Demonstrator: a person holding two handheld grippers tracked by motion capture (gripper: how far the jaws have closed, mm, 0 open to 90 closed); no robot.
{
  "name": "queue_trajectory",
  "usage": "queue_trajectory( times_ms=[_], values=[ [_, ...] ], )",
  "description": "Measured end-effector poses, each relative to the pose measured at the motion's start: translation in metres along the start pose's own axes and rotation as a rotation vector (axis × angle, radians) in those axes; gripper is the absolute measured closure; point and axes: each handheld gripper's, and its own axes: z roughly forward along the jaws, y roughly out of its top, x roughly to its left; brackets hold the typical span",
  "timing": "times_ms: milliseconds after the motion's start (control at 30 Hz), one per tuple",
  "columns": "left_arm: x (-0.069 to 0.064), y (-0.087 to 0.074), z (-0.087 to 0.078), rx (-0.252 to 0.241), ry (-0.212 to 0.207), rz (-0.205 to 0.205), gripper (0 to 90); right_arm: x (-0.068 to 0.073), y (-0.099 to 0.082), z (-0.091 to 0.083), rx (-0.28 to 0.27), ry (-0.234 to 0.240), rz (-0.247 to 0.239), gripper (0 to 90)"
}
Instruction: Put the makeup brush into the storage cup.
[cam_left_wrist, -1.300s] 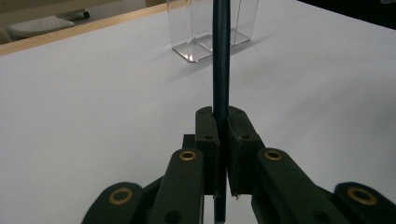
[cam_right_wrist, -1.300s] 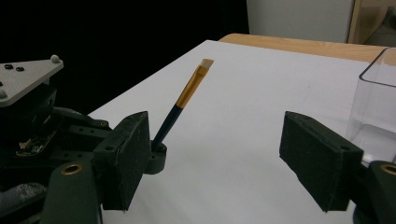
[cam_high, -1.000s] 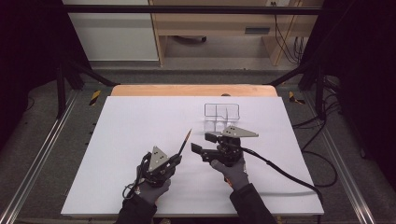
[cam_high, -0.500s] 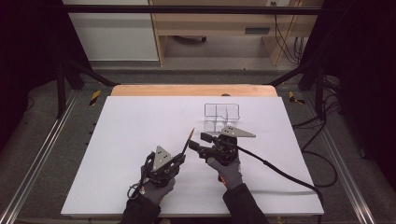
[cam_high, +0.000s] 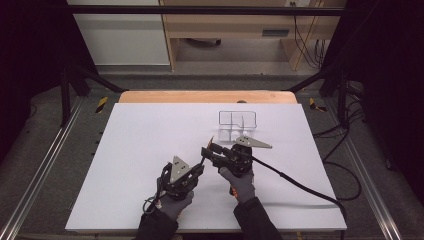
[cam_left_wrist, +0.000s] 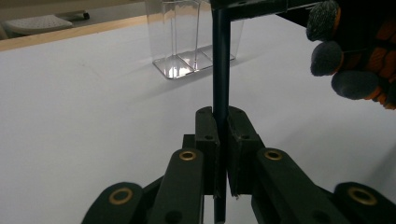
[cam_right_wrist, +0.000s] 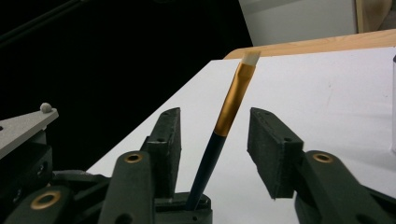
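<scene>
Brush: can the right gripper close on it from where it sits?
Probably yes. The brush stands between the right gripper's open jaws with nothing between them, while the left gripper holds it lower down.

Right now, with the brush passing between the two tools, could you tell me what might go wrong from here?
1. The left tool is shut on the brush low on its thin handle, so the brush could pivot or slip when the open right tool closes on it.
2. The right tool's jaws stand around the handle without touching it; closing off-centre could knock the brush aside.
3. The clear divided container stands close behind and could be bumped.
</scene>
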Motion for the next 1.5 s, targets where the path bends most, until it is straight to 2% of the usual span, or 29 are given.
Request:
queue_trajectory(
  times_ms=[533,800,1200,1267,1367,1433,1500],
  values=[
    [-0.002,0.000,0.000,0.001,0.018,-0.014,83.7,-0.002,-0.005,0.007,-0.001,0.016,0.069,78.4],
    [-0.002,0.000,0.000,0.003,0.019,-0.025,83.7,-0.002,-0.006,0.008,-0.013,0.031,0.094,81.3],
    [0.000,0.000,0.001,0.011,-0.001,-0.016,82.9,-0.002,-0.006,0.007,-0.009,0.058,0.087,83.6],
    [0.000,0.000,0.001,0.008,-0.001,-0.010,80.8,-0.002,-0.006,0.007,-0.008,0.052,0.081,83.8],
    [0.003,0.001,-0.002,0.002,-0.012,-0.011,72.4,-0.002,-0.005,0.006,-0.007,0.042,0.071,83.8],
    [0.006,0.002,-0.004,0.002,-0.036,-0.019,67.4,-0.002,-0.004,0.005,-0.015,0.037,0.059,83.8],
    [0.009,0.002,-0.007,0.002,-0.032,-0.006,62.6,-0.002,-0.002,0.004,-0.018,0.022,0.049,83.8]
  ],
)
